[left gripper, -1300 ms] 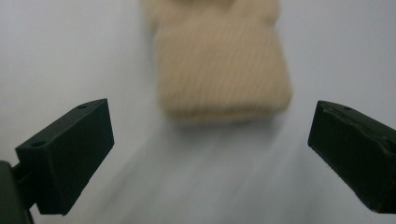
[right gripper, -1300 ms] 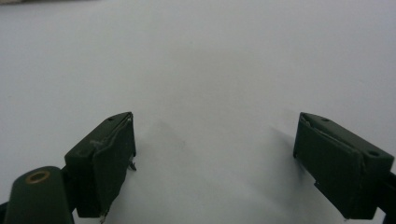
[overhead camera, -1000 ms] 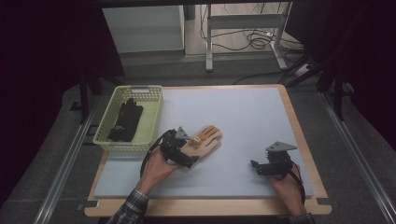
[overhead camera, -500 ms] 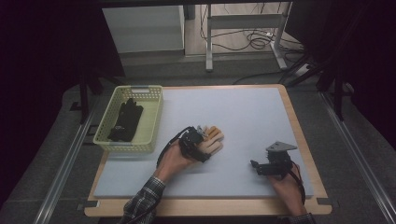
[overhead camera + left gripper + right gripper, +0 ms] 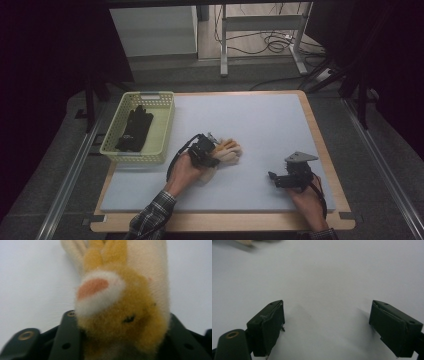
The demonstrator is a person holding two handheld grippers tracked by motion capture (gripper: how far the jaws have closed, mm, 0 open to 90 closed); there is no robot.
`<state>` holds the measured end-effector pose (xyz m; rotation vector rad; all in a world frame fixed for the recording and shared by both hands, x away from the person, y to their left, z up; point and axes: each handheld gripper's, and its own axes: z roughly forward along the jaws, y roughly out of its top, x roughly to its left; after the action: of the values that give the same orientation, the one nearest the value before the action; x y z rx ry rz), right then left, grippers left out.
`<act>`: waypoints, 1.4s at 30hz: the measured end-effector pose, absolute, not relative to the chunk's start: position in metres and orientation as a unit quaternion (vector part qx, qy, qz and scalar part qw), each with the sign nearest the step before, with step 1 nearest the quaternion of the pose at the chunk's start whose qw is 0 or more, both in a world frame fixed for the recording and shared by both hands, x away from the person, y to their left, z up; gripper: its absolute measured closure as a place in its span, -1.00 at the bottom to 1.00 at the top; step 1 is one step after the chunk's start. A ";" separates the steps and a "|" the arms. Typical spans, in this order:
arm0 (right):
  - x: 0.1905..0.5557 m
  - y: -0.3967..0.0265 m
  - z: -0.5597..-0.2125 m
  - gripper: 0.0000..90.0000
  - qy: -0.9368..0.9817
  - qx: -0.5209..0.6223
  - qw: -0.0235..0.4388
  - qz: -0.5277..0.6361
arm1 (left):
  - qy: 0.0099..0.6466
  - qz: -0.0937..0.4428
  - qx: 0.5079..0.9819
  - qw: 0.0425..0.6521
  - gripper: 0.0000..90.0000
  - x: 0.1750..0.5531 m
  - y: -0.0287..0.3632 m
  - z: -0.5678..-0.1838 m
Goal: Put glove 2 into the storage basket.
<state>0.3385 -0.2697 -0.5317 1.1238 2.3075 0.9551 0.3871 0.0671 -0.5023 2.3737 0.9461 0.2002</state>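
Since a second ago, the left claw [image 5: 214, 150] has slid onto the toy [image 5: 227, 151] and its jaws have just been closing; now they squeeze the toy, which lies on the bench [image 5: 260, 120]. Well off to its right, the right claw [image 5: 274, 178] sits wide open, holding nothing.
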 end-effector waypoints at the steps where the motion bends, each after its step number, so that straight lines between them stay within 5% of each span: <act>1: 0.338 -0.270 -0.532 -0.72 0.826 0.402 0.200 0.342 | 0.357 0.074 0.886 0.286 0.47 0.388 0.069 -0.499; 12: 0.338 -0.270 -0.532 -0.72 0.826 0.402 0.200 0.341 | 0.382 0.115 0.870 0.290 0.52 0.396 0.097 -0.450; 25: 0.338 -0.270 -0.532 -0.72 0.825 0.402 0.200 0.343 | 0.472 0.168 0.820 0.278 0.53 0.420 0.182 -0.391; 42: 0.338 -0.270 -0.532 -0.72 0.825 0.402 0.200 0.343 | 0.599 0.172 0.750 0.220 0.51 0.465 0.266 -0.412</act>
<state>0.3385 -0.2697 -0.5319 1.1245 2.3059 0.9575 0.4650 0.2665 -0.4116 2.0755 1.6575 0.4748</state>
